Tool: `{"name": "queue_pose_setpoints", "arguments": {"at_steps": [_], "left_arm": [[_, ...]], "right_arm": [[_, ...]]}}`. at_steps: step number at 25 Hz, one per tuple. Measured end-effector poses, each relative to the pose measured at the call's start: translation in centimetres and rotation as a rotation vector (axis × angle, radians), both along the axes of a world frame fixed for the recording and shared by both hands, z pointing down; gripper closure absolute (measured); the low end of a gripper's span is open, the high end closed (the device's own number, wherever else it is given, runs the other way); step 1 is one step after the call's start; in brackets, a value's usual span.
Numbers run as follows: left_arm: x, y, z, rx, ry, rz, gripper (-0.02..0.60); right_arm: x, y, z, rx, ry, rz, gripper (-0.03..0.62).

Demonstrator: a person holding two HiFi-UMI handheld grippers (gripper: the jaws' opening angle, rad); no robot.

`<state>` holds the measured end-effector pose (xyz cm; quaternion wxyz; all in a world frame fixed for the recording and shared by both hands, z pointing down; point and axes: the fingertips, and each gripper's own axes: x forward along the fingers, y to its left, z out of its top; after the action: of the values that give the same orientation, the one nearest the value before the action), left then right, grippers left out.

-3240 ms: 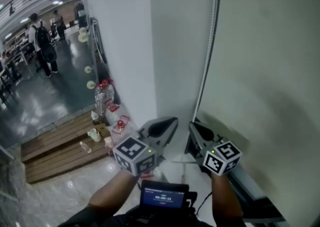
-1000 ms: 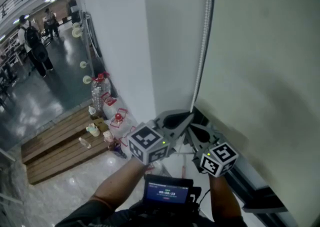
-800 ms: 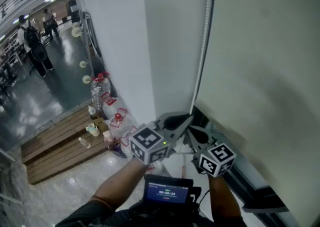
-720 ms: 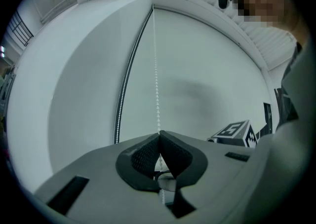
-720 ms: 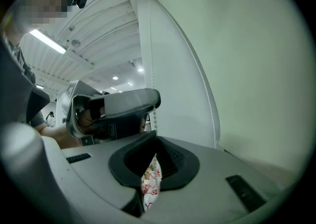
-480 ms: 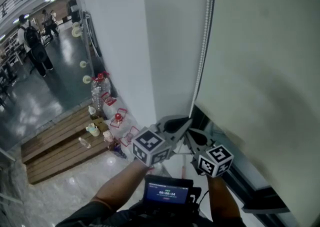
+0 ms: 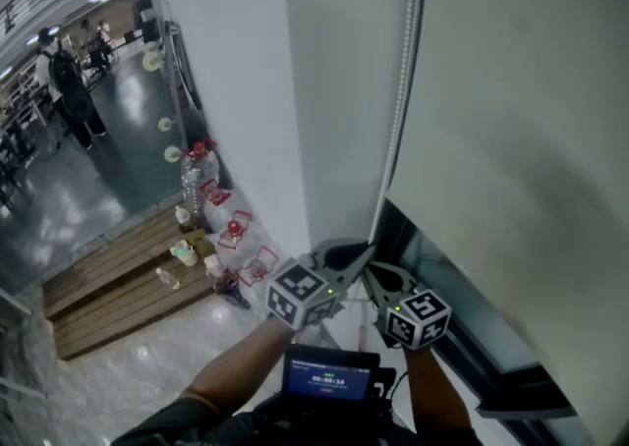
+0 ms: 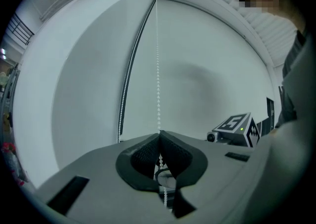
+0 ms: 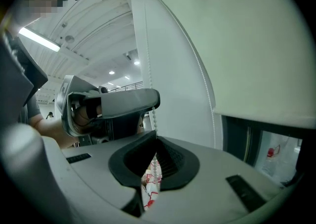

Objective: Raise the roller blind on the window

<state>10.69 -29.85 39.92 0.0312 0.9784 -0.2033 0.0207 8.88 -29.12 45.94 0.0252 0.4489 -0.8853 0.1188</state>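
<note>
Head view: the blind [image 7: 511, 120] fills the right half of the frame, and its lower edge slants from the centre down to the lower right corner. Below that edge a strip of window [image 7: 444, 279] shows. The chain [image 7: 398, 110] drops from the top centre, along the blind's left side, to the two grippers at the lower centre. The left gripper [image 7: 368, 249] pinches the chain with its tips. The right gripper [image 7: 374, 277] sits just below and to the right of it, jaws together, almost touching the left one. A white wall [image 7: 246, 81] stands left of the chain. Bottles [image 7: 200, 189] and wooden boards [image 7: 108, 287] lie at the lower left, and a small screen [image 7: 329, 375] is at the bottom centre.

Left gripper view: the left gripper [image 8: 159, 134] is closed narrow on the chain [image 8: 158, 80], which rises straight up the middle of the frame in front of the blind [image 8: 212, 80]. The chain also hangs on below the pads. The right gripper's cube [image 8: 238, 128] shows at the centre right.

Right gripper view: the right gripper [image 9: 155, 139] is likewise clamped on the chain [image 9: 153, 122], with beads hanging between its pads. The strand leads up to the left gripper [image 9: 118, 104], just above at the centre left. The blind [image 9: 237, 30] covers the upper right, with the window [image 9: 256, 144] under it at the right edge.
</note>
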Motion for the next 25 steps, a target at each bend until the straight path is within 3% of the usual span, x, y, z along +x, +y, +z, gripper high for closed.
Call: {"name": "queue_pose_setpoints", "arguments": {"at_steps": [6, 9, 12, 16, 25], "left_arm": [[-0.2, 0.0, 0.7, -0.022, 0.004, 0.004, 0.583], [-0.5, -0.2, 1.3, -0.037, 0.000, 0.013, 0.583], [-0.6, 0.0, 0.9, -0.029, -0.001, 0.022, 0.583], [-0.3, 0.5, 0.3, -0.025, 0.006, 0.045, 0.583], [-0.7, 1.5, 0.0, -0.026, 0.008, 0.048, 0.583]], "right_arm": [[-0.2, 0.0, 0.4, -0.009, 0.002, -0.003, 0.592], [0.2, 0.2, 0.6, -0.036, 0.051, -0.009, 0.589], [2.7, 0.3, -0.4, -0.040, 0.119, 0.037, 0.517], [4.8, -0.1, -6.0, 0.065, 0.098, 0.056, 0.444], [2.1, -0.2, -19.0, 0.326, -0.126, -0.065, 0.441]]}}
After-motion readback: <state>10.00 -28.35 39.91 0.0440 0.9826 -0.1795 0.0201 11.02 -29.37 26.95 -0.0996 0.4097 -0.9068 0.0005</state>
